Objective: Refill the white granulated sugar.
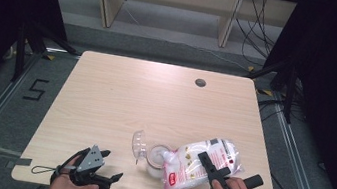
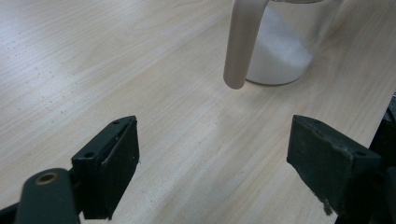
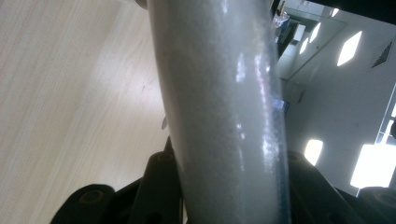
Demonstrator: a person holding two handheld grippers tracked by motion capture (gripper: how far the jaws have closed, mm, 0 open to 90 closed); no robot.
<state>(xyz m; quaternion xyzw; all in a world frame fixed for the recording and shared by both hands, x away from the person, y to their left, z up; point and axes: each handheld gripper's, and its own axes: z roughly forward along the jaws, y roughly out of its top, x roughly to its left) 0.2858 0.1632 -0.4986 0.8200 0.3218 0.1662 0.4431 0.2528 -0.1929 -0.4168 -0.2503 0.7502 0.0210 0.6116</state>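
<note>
Clamping a glossy plastic bag (image 1: 199,165), right tool (image 1: 207,167); left tool (image 1: 106,168) gapes near clear jar (image 1: 158,157).

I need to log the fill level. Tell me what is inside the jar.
White powder lies in the jar, heaped higher on one side, as the left gripper view shows. In the high view, the bag held by the right gripper is tipped over the mouth and hides the top.

The high view looks forward and down over the whole table (image 1: 121,92). The left gripper view skims low across the tabletop toward the jar (image 2: 285,42). The right gripper view sits close against the bag (image 3: 224,107); all share the table's near edge.
</note>
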